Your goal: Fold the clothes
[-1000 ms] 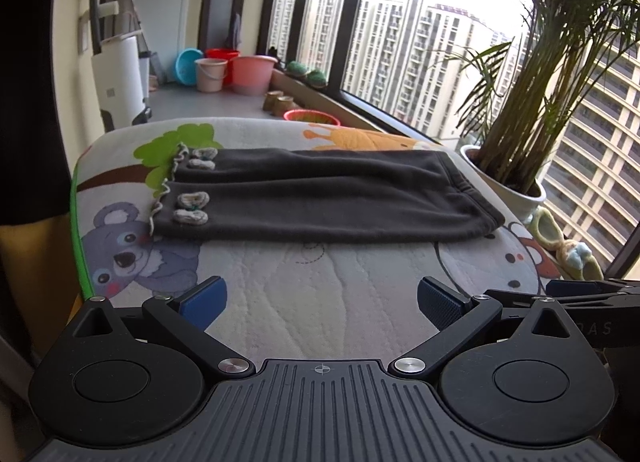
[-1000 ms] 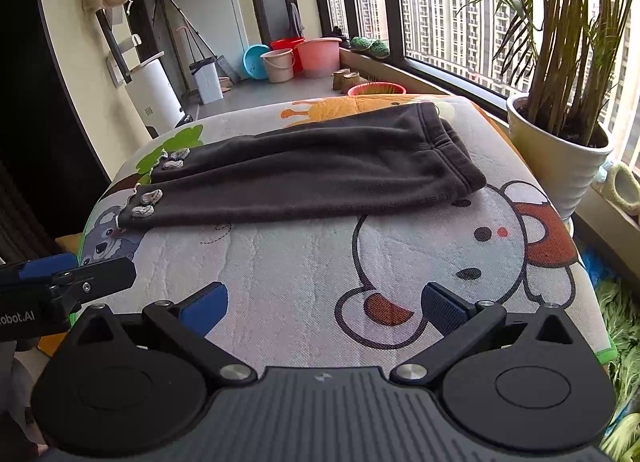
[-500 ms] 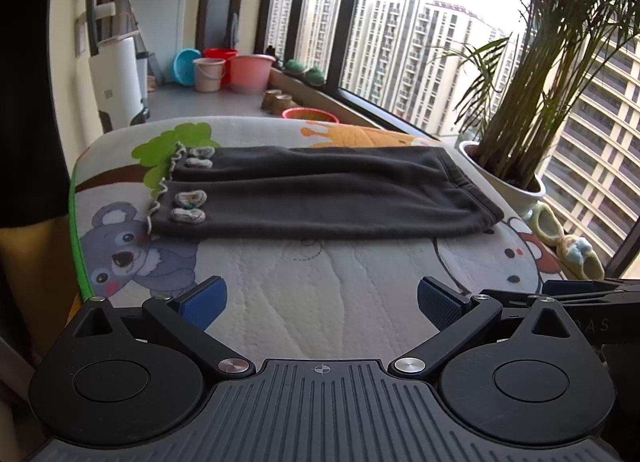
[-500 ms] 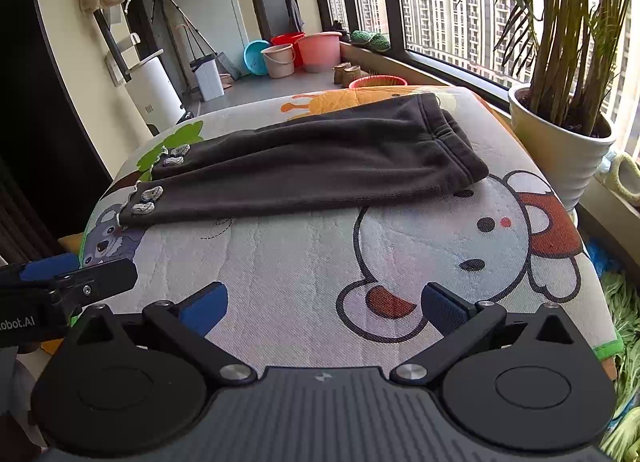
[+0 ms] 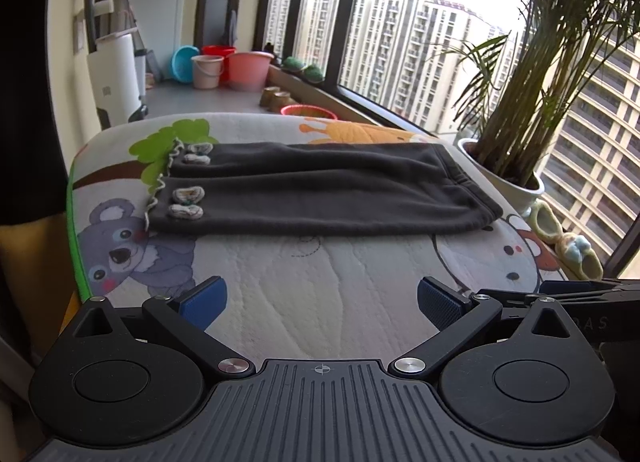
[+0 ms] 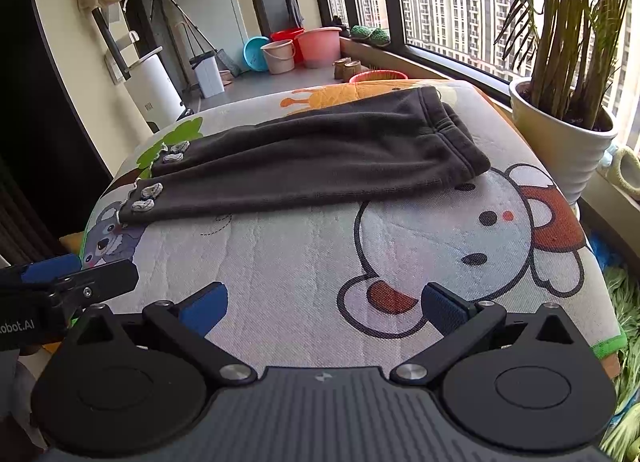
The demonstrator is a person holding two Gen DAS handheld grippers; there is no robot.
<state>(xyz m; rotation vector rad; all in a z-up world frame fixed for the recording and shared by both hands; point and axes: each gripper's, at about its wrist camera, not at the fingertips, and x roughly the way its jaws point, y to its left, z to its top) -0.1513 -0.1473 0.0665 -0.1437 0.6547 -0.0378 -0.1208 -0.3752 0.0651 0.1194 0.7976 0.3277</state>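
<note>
- Not much has changed in the last second. Your left gripper (image 5: 318, 298) and right gripper (image 6: 320, 300) have only crept a tiny bit closer to the dark pants (image 5: 316, 190).
- Both sets of jaws are wide apart and hold nothing.
- The pants lie flat across the far half of the cartoon mat (image 6: 304, 262), legs side by side, cuffs to your left.
- They look unfolded for now, so I think the first fold is yet to come.
</note>
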